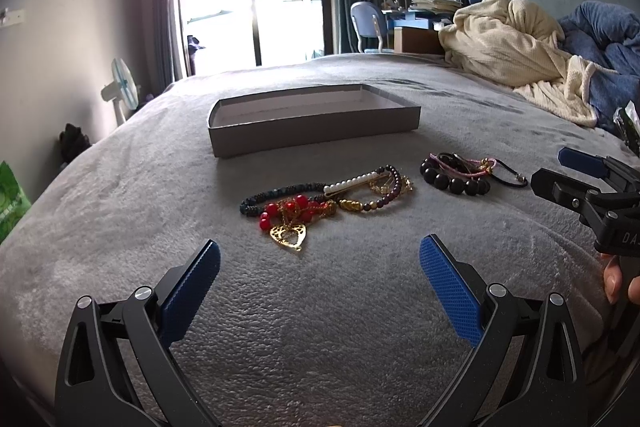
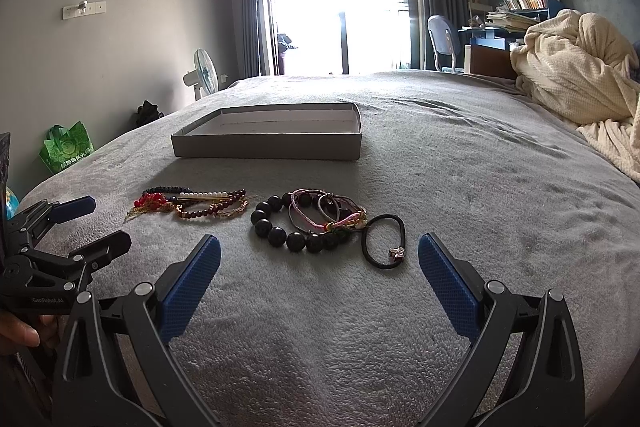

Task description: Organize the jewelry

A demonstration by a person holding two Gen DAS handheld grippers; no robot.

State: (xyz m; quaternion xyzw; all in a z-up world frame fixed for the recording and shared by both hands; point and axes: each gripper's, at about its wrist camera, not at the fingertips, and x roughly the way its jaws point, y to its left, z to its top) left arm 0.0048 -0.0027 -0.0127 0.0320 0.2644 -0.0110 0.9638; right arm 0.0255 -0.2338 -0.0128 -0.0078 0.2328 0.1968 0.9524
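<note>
Plainly, a grey fleece bedspread (image 1: 320, 327) fills the lower frame of both views, with a bright glass balcony door (image 2: 340, 7) at upper centre and a rumpled cream blanket (image 1: 516, 43) at upper right. A shallow grey cardboard box (image 1: 312, 119), open on top, sits mid-frame on the bed. Nearer me lie two heaps: a tangle of red, white and dark beaded strands with a gold pendant (image 1: 320, 203), and beside it, apart, a black bead bracelet with cords and a black hair tie (image 2: 320, 223). My left tool (image 1: 320, 259) hovers just short of the beaded tangle, blue pads spread wide. My right tool (image 2: 320, 259) points at the black bracelet heap, equally wide apart, gripping nothing.
</note>
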